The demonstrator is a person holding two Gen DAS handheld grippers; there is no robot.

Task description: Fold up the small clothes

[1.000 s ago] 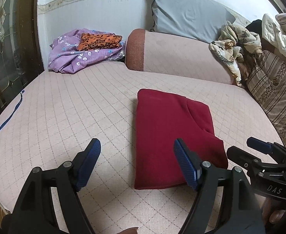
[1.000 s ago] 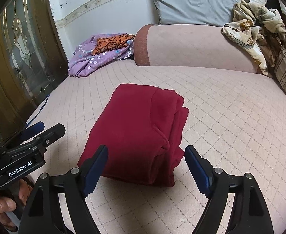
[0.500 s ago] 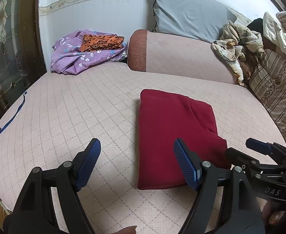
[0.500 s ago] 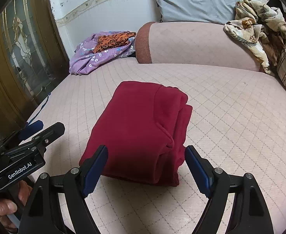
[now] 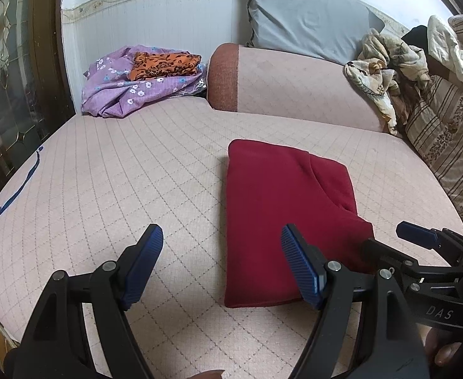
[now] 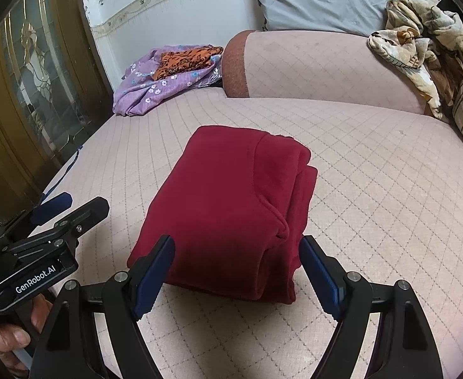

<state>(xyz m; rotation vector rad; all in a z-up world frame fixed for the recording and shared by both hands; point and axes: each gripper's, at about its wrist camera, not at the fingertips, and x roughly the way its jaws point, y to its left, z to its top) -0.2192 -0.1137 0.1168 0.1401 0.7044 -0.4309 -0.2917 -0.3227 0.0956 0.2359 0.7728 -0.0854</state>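
Plainly, left gripper [image 5: 222, 265] reads "GenRobot.AI", right gripper [image 6: 237, 271] "DAS" — both spread, empty.

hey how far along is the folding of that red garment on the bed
Done, by the look of it: the red garment lies as a compact, layered rectangle on the pink quilted bed. In hand: nothing; the left gripper and the right gripper are both open and hold no cloth. Left: possibly other clothes, such as the crumpled floral cloth on the bolster, though whether that belongs to the job is unclear.

"DAS" on right tongs [image 5: 417, 237], "GenRobot.AI" on left tongs [image 6: 70, 203]
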